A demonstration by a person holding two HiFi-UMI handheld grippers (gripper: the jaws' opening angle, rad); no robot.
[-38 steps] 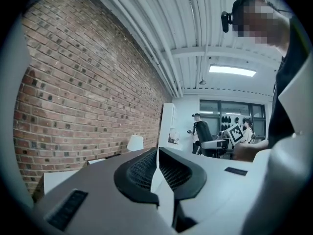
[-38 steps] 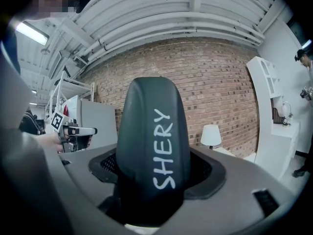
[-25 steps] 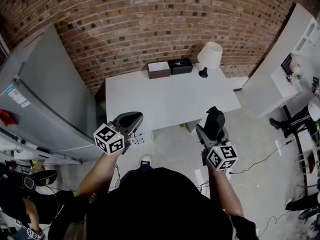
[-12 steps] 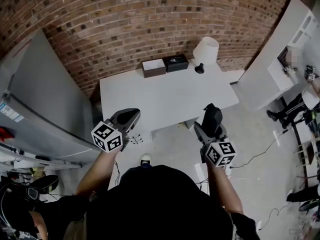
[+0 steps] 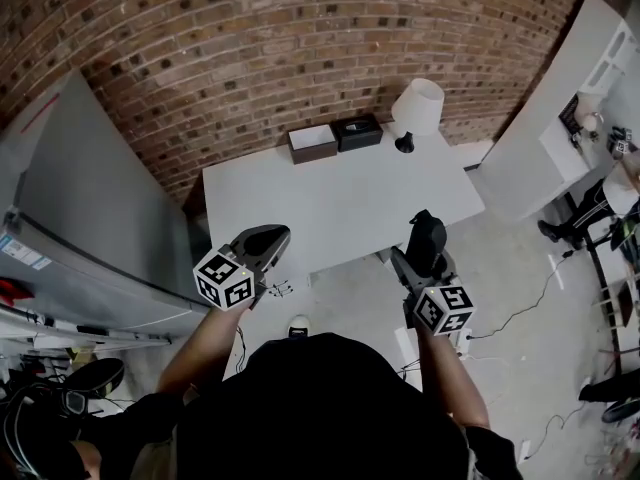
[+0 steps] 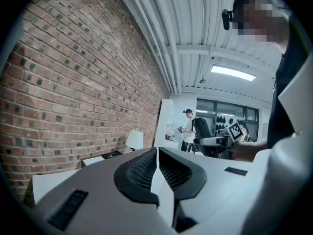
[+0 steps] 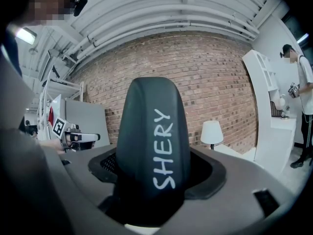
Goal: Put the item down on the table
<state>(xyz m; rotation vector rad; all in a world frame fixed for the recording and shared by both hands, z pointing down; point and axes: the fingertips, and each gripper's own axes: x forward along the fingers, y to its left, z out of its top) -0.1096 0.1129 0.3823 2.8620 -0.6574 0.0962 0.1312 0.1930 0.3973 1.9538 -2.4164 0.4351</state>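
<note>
Black item (image 7: 152, 146) lettered SHERY, clamped in our right gripper (image 5: 427, 251), we hold it in the air just short of the white table (image 5: 330, 198), our left gripper (image 5: 264, 239) empty, jaws together.

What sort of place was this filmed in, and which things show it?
Probably an indoor studio or lab-type workroom: a bare brick wall, a white table with a lamp, and cables trailing over the concrete floor.
</note>
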